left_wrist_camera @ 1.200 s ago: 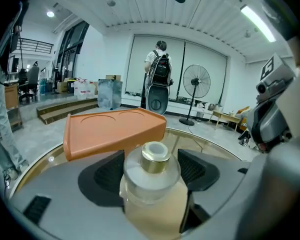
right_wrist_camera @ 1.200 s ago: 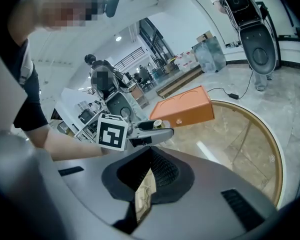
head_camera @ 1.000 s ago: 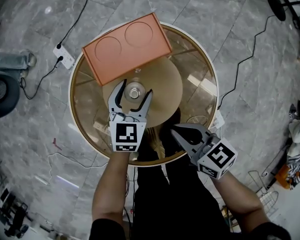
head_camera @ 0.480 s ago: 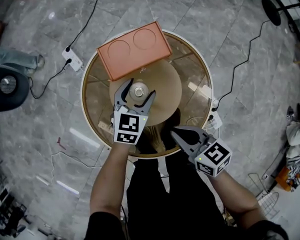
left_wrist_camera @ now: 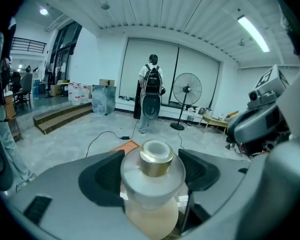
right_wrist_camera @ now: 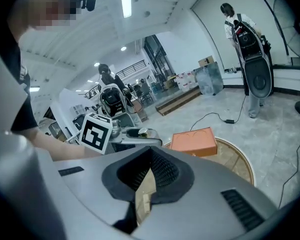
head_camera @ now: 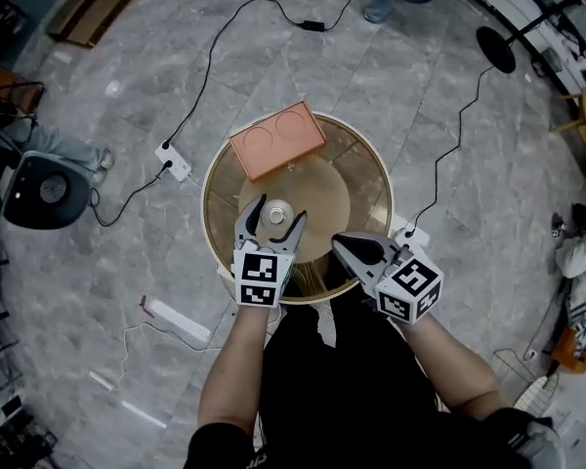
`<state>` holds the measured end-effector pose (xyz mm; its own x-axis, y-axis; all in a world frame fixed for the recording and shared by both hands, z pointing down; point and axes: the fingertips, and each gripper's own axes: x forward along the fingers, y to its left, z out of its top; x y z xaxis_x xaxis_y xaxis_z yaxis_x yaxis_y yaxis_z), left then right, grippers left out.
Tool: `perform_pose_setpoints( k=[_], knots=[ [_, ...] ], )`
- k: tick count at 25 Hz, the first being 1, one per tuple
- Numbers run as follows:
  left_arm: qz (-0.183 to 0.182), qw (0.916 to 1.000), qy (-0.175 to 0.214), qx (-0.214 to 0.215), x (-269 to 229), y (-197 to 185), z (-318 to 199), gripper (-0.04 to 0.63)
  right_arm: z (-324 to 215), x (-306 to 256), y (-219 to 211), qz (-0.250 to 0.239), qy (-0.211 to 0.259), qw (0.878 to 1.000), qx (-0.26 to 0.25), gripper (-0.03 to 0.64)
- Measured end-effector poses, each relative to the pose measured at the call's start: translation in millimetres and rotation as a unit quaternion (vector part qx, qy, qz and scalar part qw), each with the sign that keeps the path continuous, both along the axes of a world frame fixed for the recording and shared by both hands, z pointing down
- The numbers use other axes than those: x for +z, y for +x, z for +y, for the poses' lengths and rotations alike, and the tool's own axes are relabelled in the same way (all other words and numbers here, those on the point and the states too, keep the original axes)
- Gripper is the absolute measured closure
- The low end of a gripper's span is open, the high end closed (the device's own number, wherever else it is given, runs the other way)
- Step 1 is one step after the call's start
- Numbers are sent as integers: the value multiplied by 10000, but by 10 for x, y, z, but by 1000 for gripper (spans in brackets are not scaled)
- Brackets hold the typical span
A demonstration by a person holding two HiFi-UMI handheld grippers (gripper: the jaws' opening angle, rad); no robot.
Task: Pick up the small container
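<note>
A grey, marble-patterned floor [head_camera: 449,115] fills the head view, and a round glass worktop [head_camera: 371,189] with a gold rim stands at the centre of the frame, just above the person's forearms. Nearest the body, at lower centre right, the right gripper [head_camera: 342,248] hangs over the worktop's near edge with its jaws pressed together and nothing between them; its marker cube faces the camera. To its left, the left gripper [head_camera: 277,209] reaches a little further in, over a tan wooden disc [head_camera: 322,198] that lies in the middle of the worktop. Its jaws are closed against the sides of the small container [left_wrist_camera: 152,171], a frosted jar with a short gold cap, which stands upright between the two dark pads at the centre of the left gripper view. Whether the jar's base touches the disc or hangs above it cannot be told. Beyond the disc, at the worktop's far rim, an orange box [head_camera: 276,140] with two round shapes pressed into its top lies flat, partly over the edge. On the floor to the upper left a white power strip [head_camera: 174,161] lies beside a black cable [head_camera: 215,47] that runs toward the top of the frame. In the left gripper view, far across the room, a person with a backpack [left_wrist_camera: 151,91] stands before tall windows, with a pedestal fan [left_wrist_camera: 187,90] to the right.
</note>
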<state>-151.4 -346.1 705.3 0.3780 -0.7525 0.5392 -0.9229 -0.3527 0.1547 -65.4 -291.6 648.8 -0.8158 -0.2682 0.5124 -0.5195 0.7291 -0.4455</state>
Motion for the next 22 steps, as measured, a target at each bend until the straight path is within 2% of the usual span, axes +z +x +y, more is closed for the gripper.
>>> perform_pose_setpoints(
  k=[6,11,16,22],
  knots=[
    [-53,9998,182,-91,-1022,-262,436,250,426,-750,32,137,282,9995,29,603],
    [-71,9997,241,4,-1667,-311,828,250,740,-1221,-6,-5,271,9993,259,603],
    [-6,9997,241,69,-2042,-214,1125,250,925,-1525,-25,-256,443,9981,353,603],
    [-56,9995,313,22,-2395,-29,1244,250,900,-1899,189,-397,741,9958,350,603]
  ],
)
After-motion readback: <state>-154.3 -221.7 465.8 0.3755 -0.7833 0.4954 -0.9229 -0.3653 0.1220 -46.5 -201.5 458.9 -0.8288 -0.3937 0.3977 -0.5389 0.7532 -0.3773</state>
